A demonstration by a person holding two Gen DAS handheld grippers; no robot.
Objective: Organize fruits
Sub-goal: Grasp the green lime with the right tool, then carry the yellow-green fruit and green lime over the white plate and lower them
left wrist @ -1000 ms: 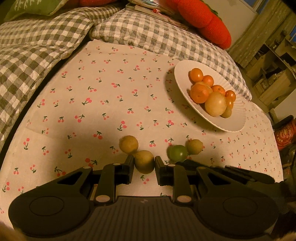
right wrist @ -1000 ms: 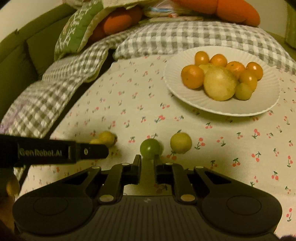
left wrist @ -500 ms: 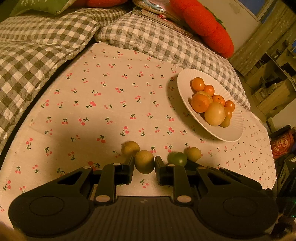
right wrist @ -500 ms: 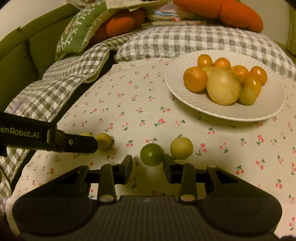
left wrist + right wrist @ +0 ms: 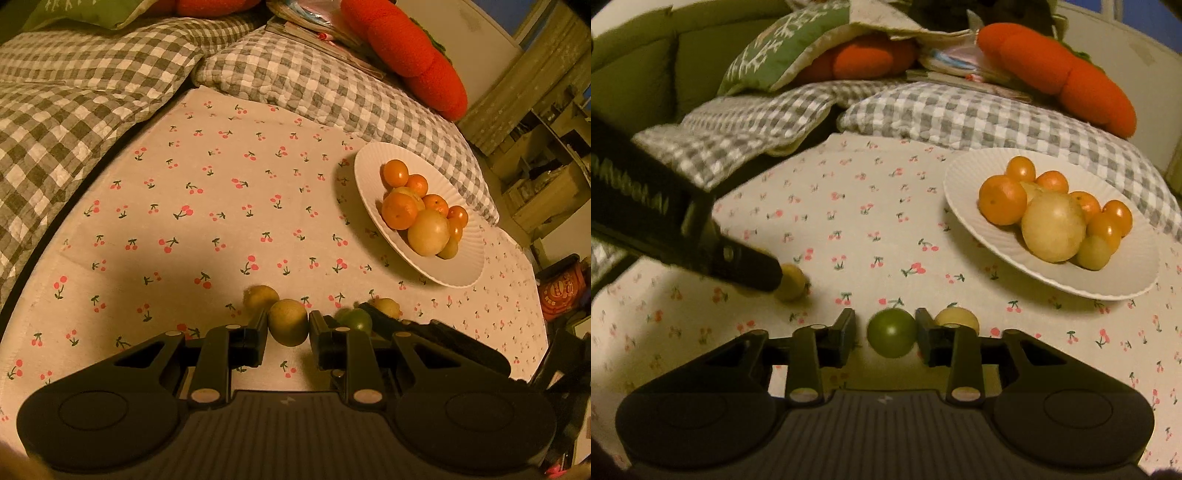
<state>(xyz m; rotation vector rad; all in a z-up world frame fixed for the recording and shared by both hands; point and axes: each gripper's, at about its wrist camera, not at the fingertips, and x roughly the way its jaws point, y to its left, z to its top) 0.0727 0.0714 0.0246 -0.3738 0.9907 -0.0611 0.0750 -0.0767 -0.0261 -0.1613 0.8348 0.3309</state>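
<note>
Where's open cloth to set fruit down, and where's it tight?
Free: the cherry-print cloth between the checked blanket and white plate; also the plate's near rim. Crowded: the near edge, where both grippers and four loose fruits sit, and the plate's piled centre.

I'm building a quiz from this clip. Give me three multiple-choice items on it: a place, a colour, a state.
1. Where is the white plate?
A. on the cherry-print cloth
B. on the checked quilt
C. on the sofa
2. What colour is the fruit between the right gripper's fingers?
A. orange
B. green
C. red
3. What is the left gripper doing?
A. open, empty
B. shut on nothing
C. shut on a yellow-brown fruit

A: the cherry-print cloth lies under the plate. B: the green fruit sits there. C: its fingers press the yellow-brown fruit.
</note>
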